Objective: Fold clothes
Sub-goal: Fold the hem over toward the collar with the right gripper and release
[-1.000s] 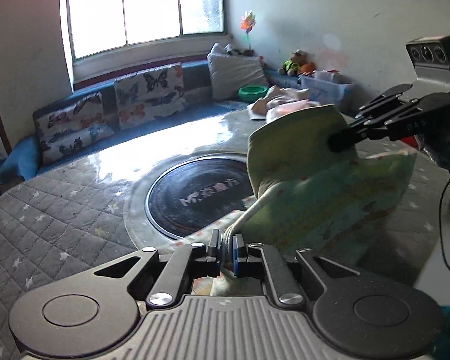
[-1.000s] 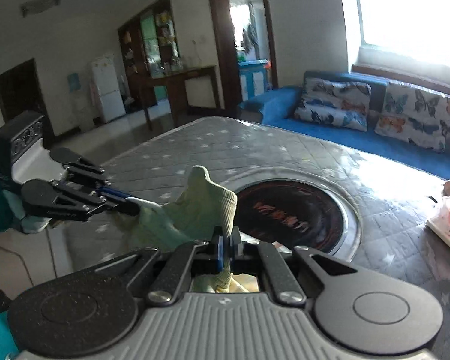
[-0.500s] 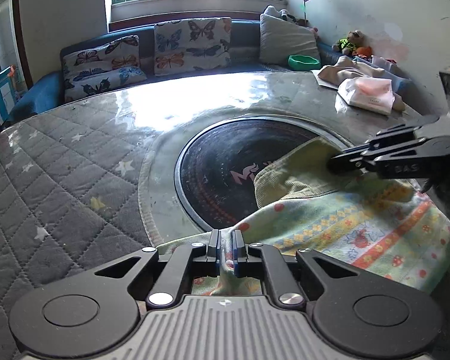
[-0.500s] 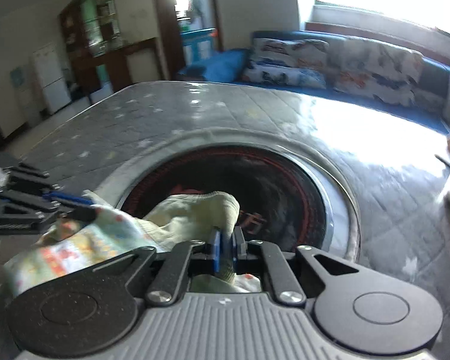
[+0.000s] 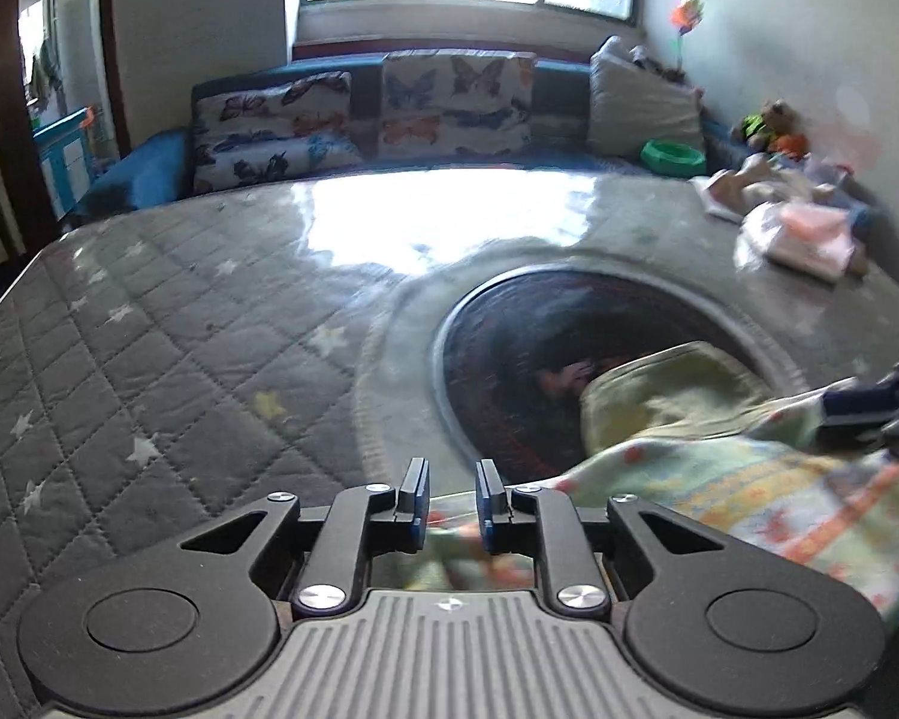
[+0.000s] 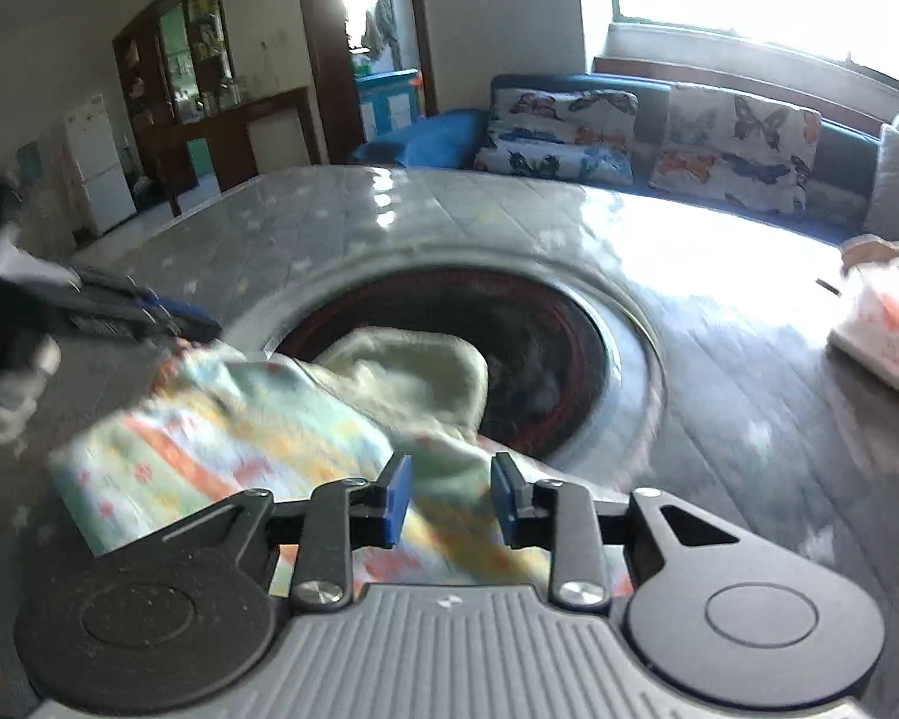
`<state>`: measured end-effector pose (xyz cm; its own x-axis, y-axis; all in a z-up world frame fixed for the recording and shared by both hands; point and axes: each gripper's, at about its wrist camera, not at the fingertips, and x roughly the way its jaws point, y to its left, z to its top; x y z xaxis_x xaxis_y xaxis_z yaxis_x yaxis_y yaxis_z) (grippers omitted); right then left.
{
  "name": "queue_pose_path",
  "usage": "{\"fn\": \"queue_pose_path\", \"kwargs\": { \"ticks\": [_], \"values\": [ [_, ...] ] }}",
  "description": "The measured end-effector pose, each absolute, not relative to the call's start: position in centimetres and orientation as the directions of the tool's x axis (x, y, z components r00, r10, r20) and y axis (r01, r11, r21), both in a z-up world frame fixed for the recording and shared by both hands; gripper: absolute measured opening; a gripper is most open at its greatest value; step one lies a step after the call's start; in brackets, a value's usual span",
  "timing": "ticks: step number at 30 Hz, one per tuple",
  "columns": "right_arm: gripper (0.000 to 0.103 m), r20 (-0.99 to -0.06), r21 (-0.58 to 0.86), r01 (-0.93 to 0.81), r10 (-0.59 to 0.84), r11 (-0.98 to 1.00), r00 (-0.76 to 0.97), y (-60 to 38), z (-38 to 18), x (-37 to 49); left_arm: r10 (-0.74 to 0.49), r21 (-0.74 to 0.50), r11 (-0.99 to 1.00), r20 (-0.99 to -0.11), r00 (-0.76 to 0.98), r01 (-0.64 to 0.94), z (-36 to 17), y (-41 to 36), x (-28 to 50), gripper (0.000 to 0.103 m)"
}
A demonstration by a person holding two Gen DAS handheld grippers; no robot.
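A small patterned garment (image 5: 749, 503) with a pale green cuffed end lies on the round table, partly over the dark centre disc (image 5: 533, 359). It also shows in the right wrist view (image 6: 258, 437). My left gripper (image 5: 452, 482) is open at the garment's near left edge, jaws apart with nothing between them. My right gripper (image 6: 449, 482) is open just above the garment's near edge. Each gripper shows at the side of the other's view, blurred: the right gripper (image 5: 875, 407), the left gripper (image 6: 150, 311).
The table has a grey quilted star-print cover (image 5: 150, 371). A pile of folded pink and white clothes (image 5: 803, 233) sits at its far right, also in the right wrist view (image 6: 887, 323). A sofa with butterfly cushions (image 5: 365, 114) stands behind. A green bowl (image 5: 674, 156) is near the wall.
Both grippers have opened and let go of the garment, which now lies flat on the table. Both grippers have pulled back a little from it.
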<state>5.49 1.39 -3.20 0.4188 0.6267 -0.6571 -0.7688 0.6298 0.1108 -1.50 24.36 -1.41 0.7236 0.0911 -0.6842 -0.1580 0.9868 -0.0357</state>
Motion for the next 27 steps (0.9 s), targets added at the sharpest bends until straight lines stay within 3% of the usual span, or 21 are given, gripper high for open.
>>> {"fn": "queue_pose_path", "kwargs": {
  "ticks": [3,13,15,18,27],
  "values": [
    [0.027,-0.662,0.122,-0.743,0.612,0.658,0.433,0.6,-4.2,6.2,0.037,-0.066,0.992,-0.668,0.743,-0.109,-0.3,22.6,-2.1,0.025],
    [0.027,-0.621,0.095,-0.734,0.616,0.673,0.485,-0.5,-3.2,4.4,-0.131,-0.155,0.987,-0.672,0.729,0.035,-0.7,17.1,-0.8,0.026],
    [0.027,-0.628,0.067,-0.726,0.595,0.684,0.503,-0.7,-3.6,4.4,-0.138,-0.156,0.987,-0.684,0.717,0.041,-1.4,16.6,0.0,0.026],
    [0.019,-0.638,0.111,-0.685,0.580,0.720,0.506,-1.2,-4.2,5.4,-0.106,-0.142,0.990,-0.700,0.706,0.009,-2.4,16.6,1.3,0.026],
    [0.020,-0.616,0.132,-0.754,0.650,0.643,0.446,2.3,-3.7,5.2,-0.110,-0.189,0.981,-0.707,0.699,-0.037,-3.3,17.9,2.6,0.026]
  ]
}}
